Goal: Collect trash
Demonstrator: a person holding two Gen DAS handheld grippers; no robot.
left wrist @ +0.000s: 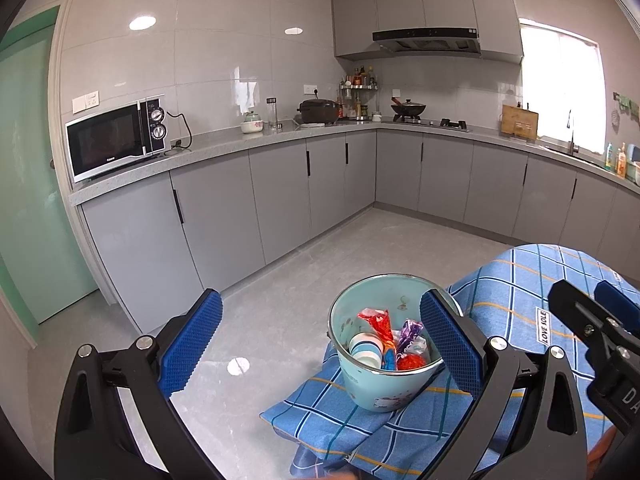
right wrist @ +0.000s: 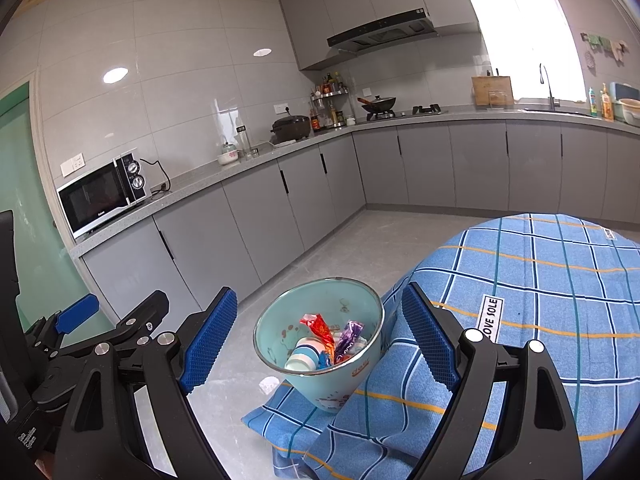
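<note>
Left jaws: the left gripper [left wrist: 320, 344] is spread wide and holds nothing; its ribbed blue pads [left wrist: 192, 344] sit apart, one left of the pail, the other in front of the pail's right rim.
Right jaws: the right gripper [right wrist: 320, 340] is also spread and empty, its pads flanking the pail without touching it, as far as the right wrist view shows.
Pail: a pale teal enamel pail [left wrist: 384, 384] with a thin metal rim and a cartoon print low on its side; it tapers toward the base and stands upright at the near left corner of the tablecloth.
Trash: inside the pail lie a red crinkled wrapper [left wrist: 376, 322], a purple foil wrapper [left wrist: 410, 334] and a small white-and-blue cup [left wrist: 366, 350] on its side; further scraps beneath are too jumbled to name.
Worktop: the pail rests on a blue checked tablecloth [right wrist: 540, 280] that hangs in soft folds below the pail.
Stage: no loose trash shows on the cloth beside the pail, so collecting looks nearly or wholly done.
Doing it well: if anything more goes in, release it over the pail's mouth; the smooth, narrow-based pail on loose cloth near the edge may tip if nudged.
Beyond the pail: grey floor [left wrist: 320, 260], then grey cabinets.
</note>
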